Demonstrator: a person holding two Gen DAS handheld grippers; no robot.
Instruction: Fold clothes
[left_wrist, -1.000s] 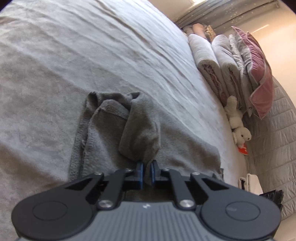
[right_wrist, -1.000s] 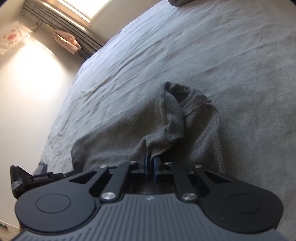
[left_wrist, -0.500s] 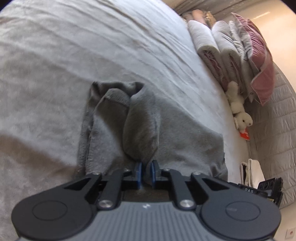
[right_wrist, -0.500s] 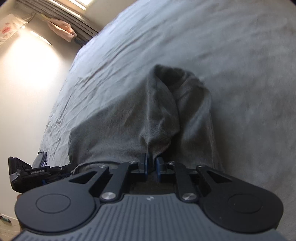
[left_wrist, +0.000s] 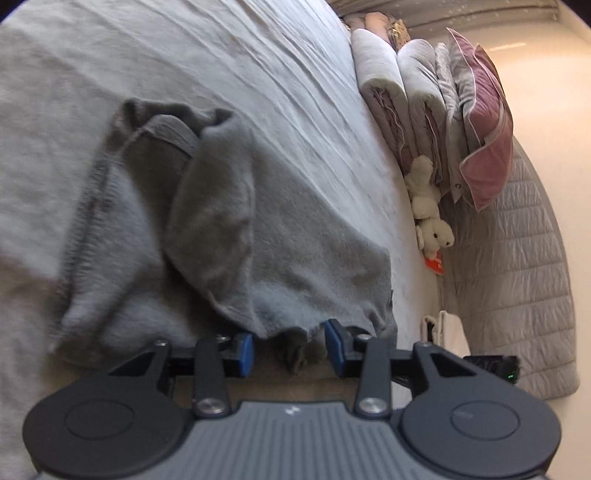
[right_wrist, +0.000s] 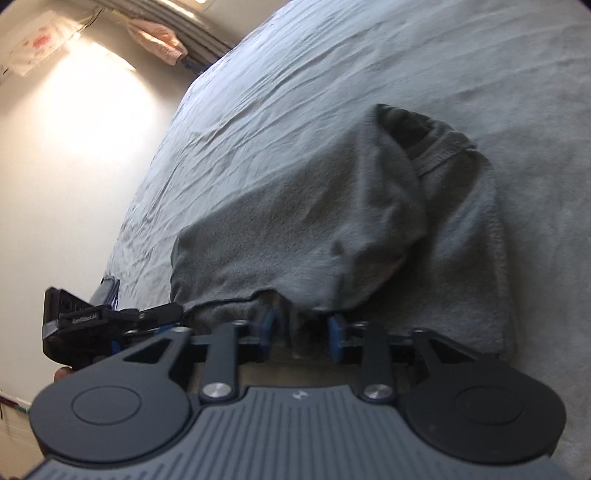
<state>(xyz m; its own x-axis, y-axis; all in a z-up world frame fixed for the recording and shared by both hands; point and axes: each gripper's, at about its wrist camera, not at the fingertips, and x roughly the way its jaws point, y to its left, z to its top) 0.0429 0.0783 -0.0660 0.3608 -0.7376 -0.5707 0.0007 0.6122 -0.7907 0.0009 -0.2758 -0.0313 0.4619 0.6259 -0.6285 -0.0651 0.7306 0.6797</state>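
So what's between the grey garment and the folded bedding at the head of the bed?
Only bare, wrinkled bedsheet lies between the garment and the folded bedding; the left wrist view shows it.

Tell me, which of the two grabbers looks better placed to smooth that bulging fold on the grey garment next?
Probably the right gripper: the bulging fold on the grey garment rises directly ahead of its open jaws. The left gripper, jaws just opened, has the same fold lying off to one side.

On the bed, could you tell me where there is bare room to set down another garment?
Bare bedspread lies beyond the grey garment, and to its right in the right wrist view. It is crowded along the folded quilts and plush toy.
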